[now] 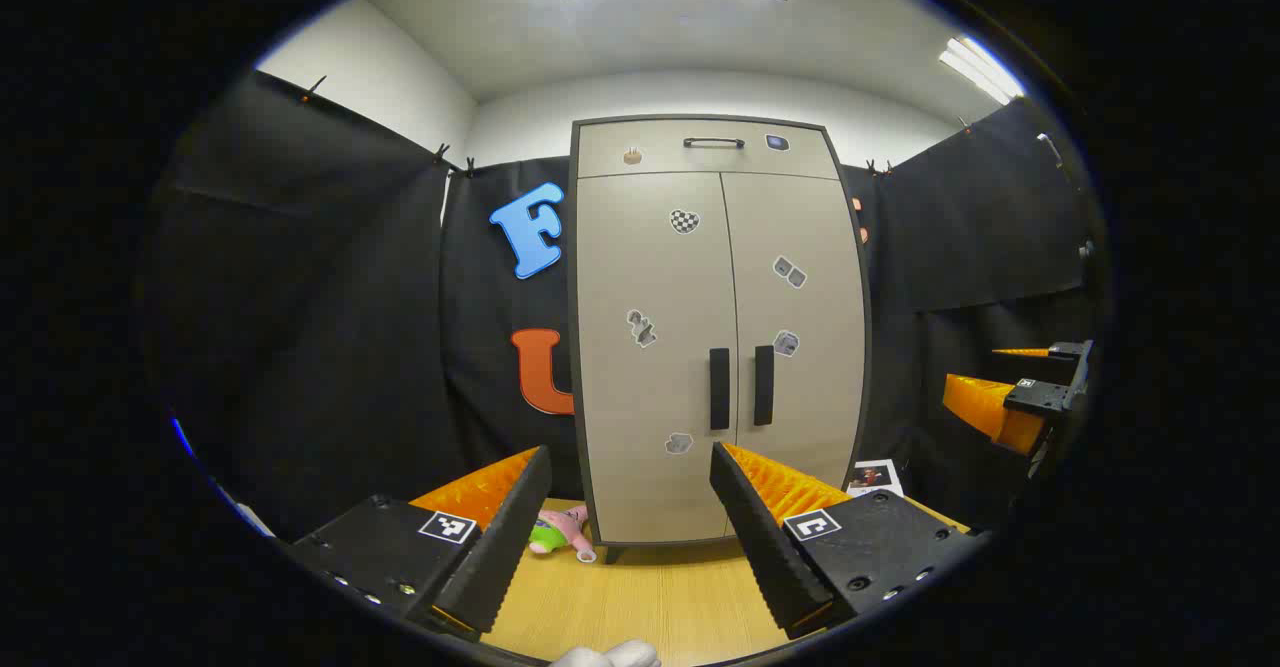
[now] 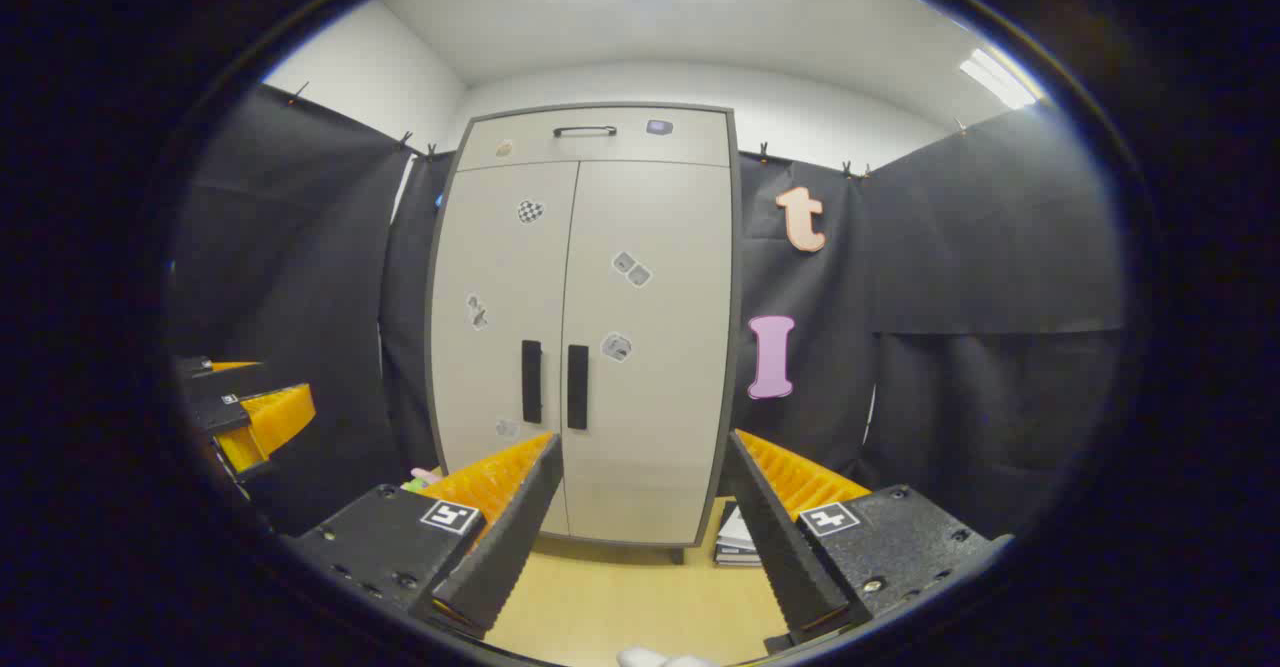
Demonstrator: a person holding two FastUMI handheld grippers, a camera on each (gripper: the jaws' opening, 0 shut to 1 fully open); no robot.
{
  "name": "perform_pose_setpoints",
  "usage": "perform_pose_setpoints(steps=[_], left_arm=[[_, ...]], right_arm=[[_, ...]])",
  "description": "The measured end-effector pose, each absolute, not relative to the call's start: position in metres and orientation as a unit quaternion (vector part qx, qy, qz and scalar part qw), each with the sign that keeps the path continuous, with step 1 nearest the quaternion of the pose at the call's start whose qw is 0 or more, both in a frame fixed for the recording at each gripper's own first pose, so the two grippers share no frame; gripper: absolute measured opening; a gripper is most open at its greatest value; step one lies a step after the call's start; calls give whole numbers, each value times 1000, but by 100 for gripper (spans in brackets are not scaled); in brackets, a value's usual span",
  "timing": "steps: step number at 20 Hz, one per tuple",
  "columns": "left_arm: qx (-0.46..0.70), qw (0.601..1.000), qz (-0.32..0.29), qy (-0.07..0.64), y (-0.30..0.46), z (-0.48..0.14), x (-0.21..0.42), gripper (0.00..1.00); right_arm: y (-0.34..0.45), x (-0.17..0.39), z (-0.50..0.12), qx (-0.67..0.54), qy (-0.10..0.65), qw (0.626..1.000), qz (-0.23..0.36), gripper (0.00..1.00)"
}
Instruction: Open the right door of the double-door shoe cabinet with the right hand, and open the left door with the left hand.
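Observation:
A tall beige double-door shoe cabinet (image 1: pixel 715 347) (image 2: pixel 585 337) stands ahead against the cloth wall, both doors closed. Two dark vertical handles sit side by side at the centre seam: the left door handle (image 1: pixel 719 388) (image 2: pixel 531 380) and the right door handle (image 1: pixel 764 384) (image 2: pixel 578 386). My left gripper (image 1: pixel 630 467) is open, well short of the cabinet, roughly facing the left door. My right gripper (image 2: pixel 645 452) is open too, some way back, facing the right door. In the left gripper view the right gripper (image 1: pixel 1030 397) appears at the far right edge; the right gripper view has the left gripper (image 2: pixel 245 407) at its left edge.
A drawer with a dark handle (image 1: pixel 713 142) tops the cabinet. A pink and green plush toy (image 1: pixel 560 532) lies on the wooden floor (image 1: pixel 650 597) by the cabinet's left foot. A stack of books (image 2: pixel 738 539) lies at its right foot, and a picture card (image 1: pixel 873 475) rests nearby.

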State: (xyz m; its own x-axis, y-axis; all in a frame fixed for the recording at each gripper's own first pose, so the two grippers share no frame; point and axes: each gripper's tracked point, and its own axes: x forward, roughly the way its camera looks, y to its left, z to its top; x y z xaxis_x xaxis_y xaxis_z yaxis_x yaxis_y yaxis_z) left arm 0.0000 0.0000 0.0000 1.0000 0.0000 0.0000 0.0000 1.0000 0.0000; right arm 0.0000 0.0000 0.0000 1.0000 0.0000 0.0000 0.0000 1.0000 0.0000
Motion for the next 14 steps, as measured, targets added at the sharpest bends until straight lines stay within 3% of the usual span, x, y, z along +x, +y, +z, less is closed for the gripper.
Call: perform_pose_setpoints(steps=[14], left_arm=[[0, 1000, -3, 2, 0, -3, 6, 96]], right_arm=[[-5, 3, -2, 1, 1, 1000, -9, 100]])
